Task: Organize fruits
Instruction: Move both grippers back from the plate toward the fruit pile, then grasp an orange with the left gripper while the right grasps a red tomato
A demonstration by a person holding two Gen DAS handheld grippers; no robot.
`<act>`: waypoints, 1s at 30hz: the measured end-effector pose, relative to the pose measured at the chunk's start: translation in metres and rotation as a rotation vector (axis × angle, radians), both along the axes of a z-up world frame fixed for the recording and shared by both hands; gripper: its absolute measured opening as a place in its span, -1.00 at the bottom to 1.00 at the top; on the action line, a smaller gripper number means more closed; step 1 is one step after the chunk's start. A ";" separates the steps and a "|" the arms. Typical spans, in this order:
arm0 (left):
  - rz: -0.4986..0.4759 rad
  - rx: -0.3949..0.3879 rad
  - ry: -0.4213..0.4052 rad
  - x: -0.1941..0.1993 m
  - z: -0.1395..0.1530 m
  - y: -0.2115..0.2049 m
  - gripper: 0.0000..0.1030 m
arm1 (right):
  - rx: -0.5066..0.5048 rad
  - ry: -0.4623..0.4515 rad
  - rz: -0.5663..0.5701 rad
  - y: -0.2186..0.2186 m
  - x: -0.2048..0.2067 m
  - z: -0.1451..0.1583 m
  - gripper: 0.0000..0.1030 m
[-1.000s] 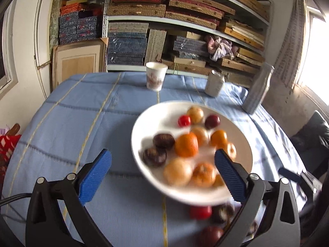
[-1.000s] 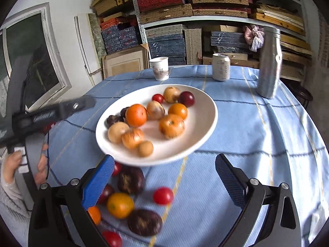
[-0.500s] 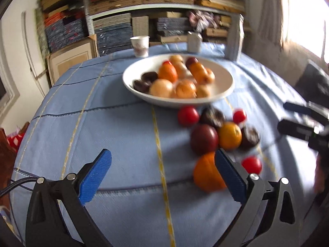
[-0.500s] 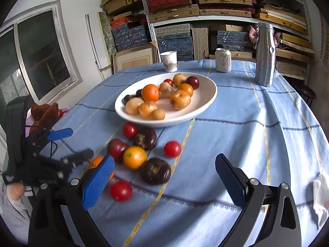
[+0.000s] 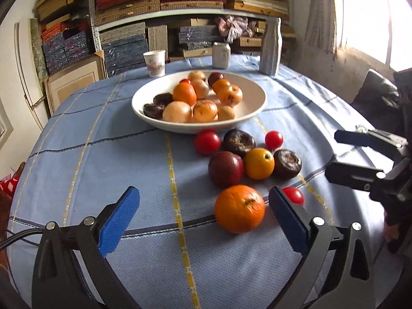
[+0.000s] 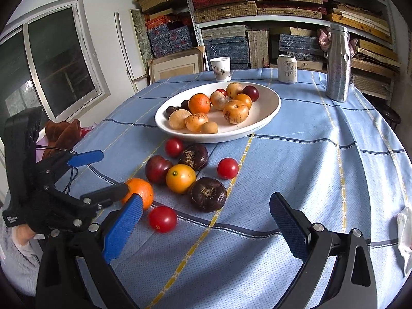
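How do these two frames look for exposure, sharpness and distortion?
Left wrist view: window blown out to white, loose orange and plate sharp, shelves bowed by the fisheye. Right wrist view: evenly lit, no glare, soft shadows under the fruit, table edge strongly curved, corners vignetted black.

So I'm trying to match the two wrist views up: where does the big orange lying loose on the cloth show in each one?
Left wrist view: the big orange sits low and centre-right, just inside the left gripper's right-hand finger.
Right wrist view: the same orange sits at lower left, partly behind a finger of the other gripper.
Shared landmark: the white bowl of fruit beyond it.
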State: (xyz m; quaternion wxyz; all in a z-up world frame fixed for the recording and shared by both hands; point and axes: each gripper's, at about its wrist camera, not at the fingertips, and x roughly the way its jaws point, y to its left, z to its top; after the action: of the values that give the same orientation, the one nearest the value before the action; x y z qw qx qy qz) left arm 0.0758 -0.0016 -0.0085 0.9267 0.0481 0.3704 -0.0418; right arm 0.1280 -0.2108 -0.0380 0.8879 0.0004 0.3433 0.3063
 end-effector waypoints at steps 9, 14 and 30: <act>0.003 -0.017 0.069 0.010 -0.011 0.003 0.91 | -0.032 0.008 0.049 0.011 -0.007 -0.004 0.93; -0.015 -0.004 0.078 0.011 -0.013 -0.001 0.92 | -0.026 0.027 0.077 0.014 -0.009 -0.005 0.93; -0.039 0.071 0.065 0.009 -0.013 -0.016 0.88 | -0.056 0.045 0.087 0.018 -0.012 -0.009 0.90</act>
State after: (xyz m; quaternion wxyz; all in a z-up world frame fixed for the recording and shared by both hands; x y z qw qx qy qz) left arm 0.0846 -0.0173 -0.0214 0.9109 0.0867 0.4006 -0.0482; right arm 0.1164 -0.1928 -0.0468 0.8654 -0.0324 0.3714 0.3349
